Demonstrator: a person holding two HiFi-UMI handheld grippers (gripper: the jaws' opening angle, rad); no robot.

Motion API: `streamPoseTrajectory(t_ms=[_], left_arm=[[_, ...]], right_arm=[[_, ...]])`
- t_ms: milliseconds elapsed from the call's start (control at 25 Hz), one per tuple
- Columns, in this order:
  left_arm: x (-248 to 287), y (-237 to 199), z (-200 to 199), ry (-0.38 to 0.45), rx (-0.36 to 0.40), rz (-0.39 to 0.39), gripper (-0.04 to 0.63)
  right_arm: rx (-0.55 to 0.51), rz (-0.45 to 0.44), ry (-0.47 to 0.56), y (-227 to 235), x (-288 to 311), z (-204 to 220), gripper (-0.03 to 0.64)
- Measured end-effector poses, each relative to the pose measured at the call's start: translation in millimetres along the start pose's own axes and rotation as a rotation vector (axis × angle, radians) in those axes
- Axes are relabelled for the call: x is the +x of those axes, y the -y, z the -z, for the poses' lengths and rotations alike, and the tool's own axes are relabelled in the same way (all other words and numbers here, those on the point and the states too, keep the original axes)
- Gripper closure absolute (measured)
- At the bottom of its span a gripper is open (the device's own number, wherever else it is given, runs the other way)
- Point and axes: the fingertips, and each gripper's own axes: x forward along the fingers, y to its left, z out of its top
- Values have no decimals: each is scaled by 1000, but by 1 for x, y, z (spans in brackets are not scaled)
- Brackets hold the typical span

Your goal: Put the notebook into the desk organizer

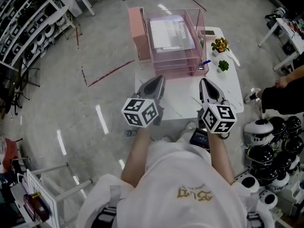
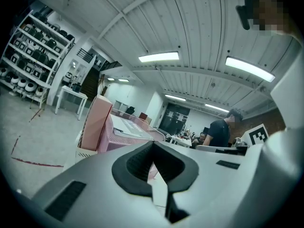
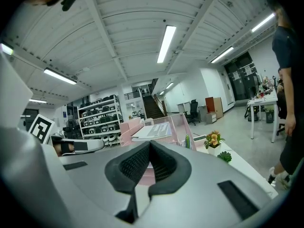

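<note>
Entry: I am holding both grippers level over the near edge of the white table [image 1: 183,106], side by side and well apart.

Left gripper [image 1: 160,79]: its own view is showing the jaws [image 2: 153,145] pressed together, pad against pad, with nothing between them.

Right gripper [image 1: 204,81]: its view is likewise showing the jaws [image 3: 149,144] closed on each other and carrying nothing.

Task item: the notebook [image 1: 171,32] is lying flat in the top tray of the pink desk organizer [image 1: 138,34]. The organizer is standing on the far part of the table, ahead of both grippers and touching neither. From the left gripper I am seeing the organizer's pink side panel [image 2: 97,122] ahead and slightly to the left, with the notebook [image 2: 128,126] resting just behind it. From the right gripper the notebook [image 3: 153,130] is showing straight ahead above the jaw tips, with the organizer wall [image 3: 180,123] on its right.

Other items: a small pot of orange flowers [image 1: 219,44] and a small green plant [image 1: 223,65] are sitting ahead and to the right of the right gripper, just beside the organizer. A seated person [image 1: 285,96] is showing far off to the right of the right gripper.
</note>
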Motion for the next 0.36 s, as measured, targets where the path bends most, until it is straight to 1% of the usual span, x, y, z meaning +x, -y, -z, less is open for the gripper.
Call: streamPoseTrajectory(t_ms=[360], left_arm=[[-2, -1, 2, -2, -4, -3, 578]], right_arm=[[12, -6, -1, -1, -2, 3, 606]])
